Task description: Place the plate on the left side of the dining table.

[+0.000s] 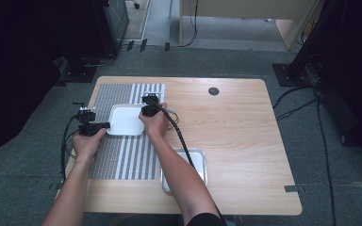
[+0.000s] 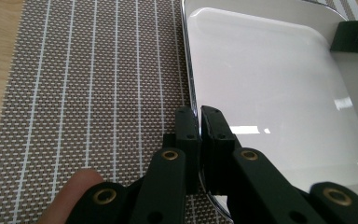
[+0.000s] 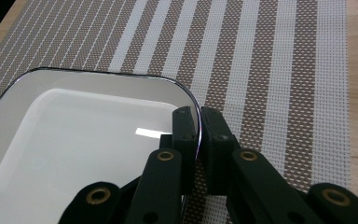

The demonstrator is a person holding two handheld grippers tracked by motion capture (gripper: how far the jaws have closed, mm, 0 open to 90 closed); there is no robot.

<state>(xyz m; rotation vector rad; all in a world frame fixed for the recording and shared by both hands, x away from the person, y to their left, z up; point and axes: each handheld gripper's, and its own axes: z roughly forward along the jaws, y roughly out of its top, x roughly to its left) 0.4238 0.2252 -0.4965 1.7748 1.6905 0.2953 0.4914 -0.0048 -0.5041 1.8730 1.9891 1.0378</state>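
A light wooden table (image 1: pixel 235 141) stands on grey carpet, dark equipment and cables around it. On its left part lies a brown-and-white striped woven placemat (image 1: pixel 122 155), carrying a white square plate with a thin dark rim (image 1: pixel 125 120). The left hand-held gripper (image 2: pixel 199 122) pinches the plate's left rim, jaws pressed together on the edge; the right hand-held gripper (image 3: pixel 199 122) pinches its right rim the same way. Both forearms reach in from the near edge, the right one crossing and partly hiding a shiny rectangular metal tray (image 1: pixel 200 162) near the table's near edge. A small dark round disc (image 1: pixel 213 91) sits far on the table, too small to identify.
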